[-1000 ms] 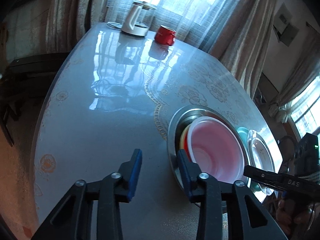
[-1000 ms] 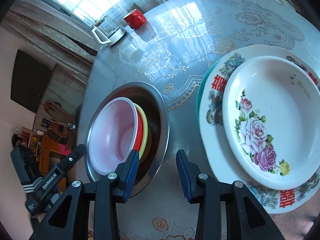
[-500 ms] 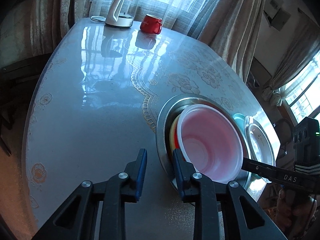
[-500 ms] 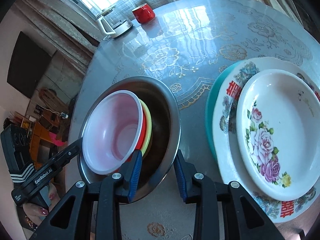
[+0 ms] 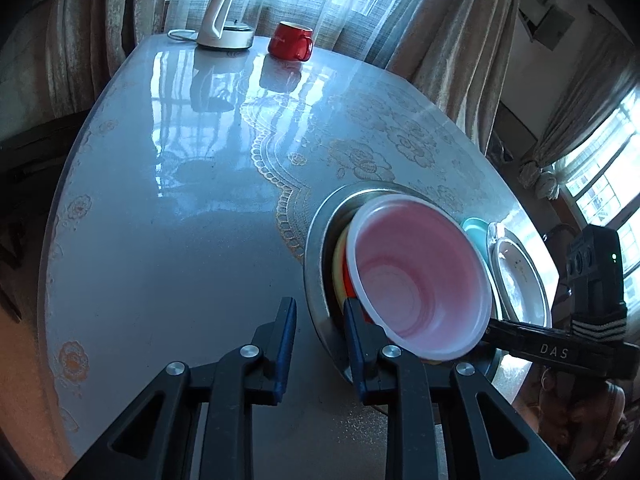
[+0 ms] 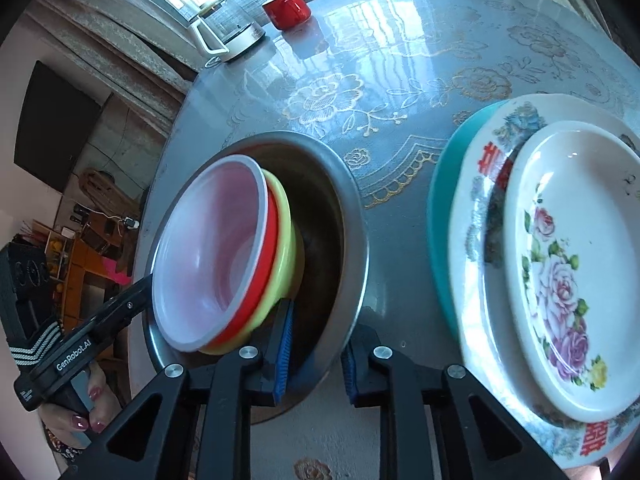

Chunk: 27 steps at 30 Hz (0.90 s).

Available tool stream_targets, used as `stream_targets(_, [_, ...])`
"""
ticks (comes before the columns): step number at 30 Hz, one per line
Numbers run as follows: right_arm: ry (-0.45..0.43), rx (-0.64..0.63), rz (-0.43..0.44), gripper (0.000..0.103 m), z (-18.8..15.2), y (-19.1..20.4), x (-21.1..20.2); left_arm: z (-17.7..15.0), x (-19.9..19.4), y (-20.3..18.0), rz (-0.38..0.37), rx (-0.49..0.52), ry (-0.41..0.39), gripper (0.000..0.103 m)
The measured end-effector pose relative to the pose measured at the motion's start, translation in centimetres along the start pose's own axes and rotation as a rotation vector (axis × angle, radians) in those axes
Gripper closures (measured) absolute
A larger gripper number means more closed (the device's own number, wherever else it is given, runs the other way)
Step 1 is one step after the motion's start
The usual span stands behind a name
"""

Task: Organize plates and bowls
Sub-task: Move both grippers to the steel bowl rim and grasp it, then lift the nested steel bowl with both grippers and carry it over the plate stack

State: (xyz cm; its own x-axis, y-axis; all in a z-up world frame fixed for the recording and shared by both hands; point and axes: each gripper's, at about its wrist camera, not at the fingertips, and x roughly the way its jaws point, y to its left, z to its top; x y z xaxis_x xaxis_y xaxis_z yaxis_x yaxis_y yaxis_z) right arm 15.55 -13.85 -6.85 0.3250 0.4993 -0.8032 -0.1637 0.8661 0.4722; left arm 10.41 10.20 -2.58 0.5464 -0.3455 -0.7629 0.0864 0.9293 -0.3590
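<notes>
A wide metal bowl (image 5: pixel 316 240) (image 6: pixel 354 216) on the table holds a tilted stack of bowls: a translucent pinkish-white bowl (image 5: pixel 416 280) (image 6: pixel 208 248), a red bowl (image 6: pixel 269 256) and a yellow bowl (image 6: pixel 287 256). My left gripper (image 5: pixel 320 320) straddles the metal bowl's near-left rim with its jaws closing. Slim gaps still show beside the rim. My right gripper (image 6: pixel 316 344) straddles the opposite rim, also closing, one pad inside and one outside. To the right, a floral plate (image 6: pixel 568 264) lies on a larger patterned plate (image 6: pixel 480 184) over a teal plate (image 6: pixel 442 184).
A white kettle (image 5: pixel 228 20) and a red mug (image 5: pixel 290 42) (image 6: pixel 288 8) stand at the table's far end by the curtains. The glossy lace-patterned tabletop (image 5: pixel 180 200) stretches left of the bowls. A person's hand (image 6: pixel 80 412) grips the left tool.
Both grippers have narrowed their jaws and moved in onto the metal bowl, so its rim now lies between each pair of fingers. The bowls and plates have stayed in place.
</notes>
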Motion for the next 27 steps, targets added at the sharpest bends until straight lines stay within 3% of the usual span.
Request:
stream_targets(16, [-0.049,-0.040,-0.029,0.083,0.0,0.7,0.9,-1.6,-0.3,0.4,-0.046,-0.019,-0.113,0.085])
stream_targets(27, [-0.048,-0.048,-0.046,0.083,-0.3,1.1,1.1,-1.8,-0.3,-0.4,0.027,-0.050,-0.146,0.084])
